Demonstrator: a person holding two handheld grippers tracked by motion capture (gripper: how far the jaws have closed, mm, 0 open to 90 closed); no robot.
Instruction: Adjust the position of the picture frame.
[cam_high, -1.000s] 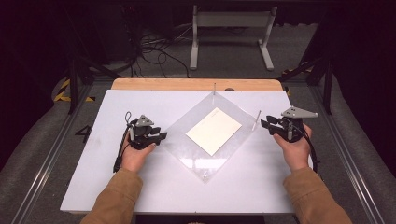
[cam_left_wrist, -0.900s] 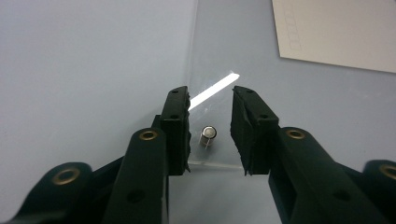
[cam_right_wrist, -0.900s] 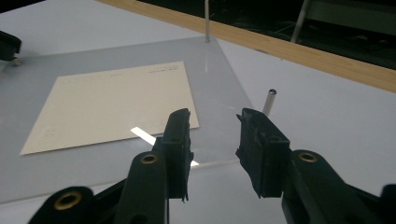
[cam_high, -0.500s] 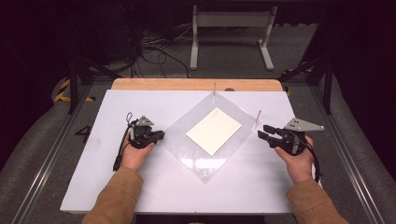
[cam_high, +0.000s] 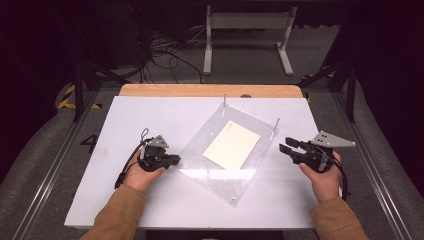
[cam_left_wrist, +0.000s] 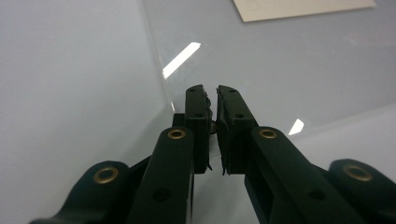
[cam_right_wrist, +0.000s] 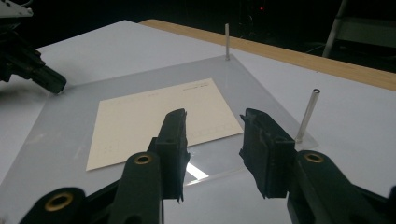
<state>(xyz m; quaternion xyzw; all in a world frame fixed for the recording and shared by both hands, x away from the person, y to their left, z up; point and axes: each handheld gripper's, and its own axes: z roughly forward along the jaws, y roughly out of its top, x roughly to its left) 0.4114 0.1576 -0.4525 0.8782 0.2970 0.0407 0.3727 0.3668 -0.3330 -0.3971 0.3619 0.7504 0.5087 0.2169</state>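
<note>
High view: the clear plate (cam_high: 225, 150) lies mid-table, cream card (cam_high: 232, 144) under it; left gripper (cam_high: 175, 160) at its left corner, right gripper (cam_high: 285, 146) just off its right edge. Left gripper view: jaws have just closed, apparently pinching the plate's corner to steady it. Right gripper view: jaws part-open, empty, facing the card, likely lining up a grasp.

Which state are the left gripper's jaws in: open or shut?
Shut. In the left gripper view, the left gripper has its jaws nearly together with nothing visible between them, just closed, tips at the clear plate edge.

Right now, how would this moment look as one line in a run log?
left gripper: shut at clear plate corner | right gripper: open, empty | card: flat on plate
</note>
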